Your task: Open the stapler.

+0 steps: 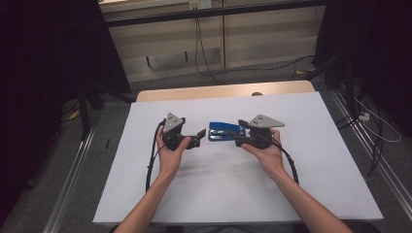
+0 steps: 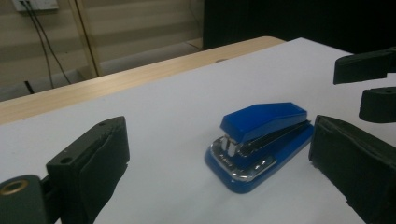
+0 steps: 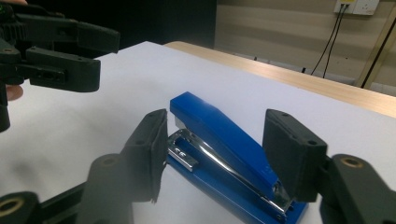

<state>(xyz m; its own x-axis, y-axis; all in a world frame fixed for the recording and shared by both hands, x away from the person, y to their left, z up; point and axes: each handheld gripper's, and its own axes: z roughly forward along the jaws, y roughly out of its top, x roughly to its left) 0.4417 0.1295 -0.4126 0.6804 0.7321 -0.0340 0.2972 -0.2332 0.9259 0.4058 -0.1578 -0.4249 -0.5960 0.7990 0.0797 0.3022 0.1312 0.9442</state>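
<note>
From the high view, both forearms come in from six o'clock and angle inward over the white table (image 1: 311,160); the left hand (image 1: 170,153) holds the left gripper (image 1: 198,138) level, pointing toward three o'clock, while the right hand (image 1: 265,151) holds the right gripper (image 1: 235,134) pointing toward nine o'clock at the blue stapler (image 1: 222,131) lying between them. In the left gripper view its jaws stand wide apart and hold nothing, the stapler (image 2: 261,140) lying ahead near the right-hand jaw. In the right gripper view the jaws straddle the stapler's (image 3: 224,140) rear end, half closed; whether the pads touch it I cannot tell. The left gripper (image 3: 65,51) hovers at ten o'clock.
</note>
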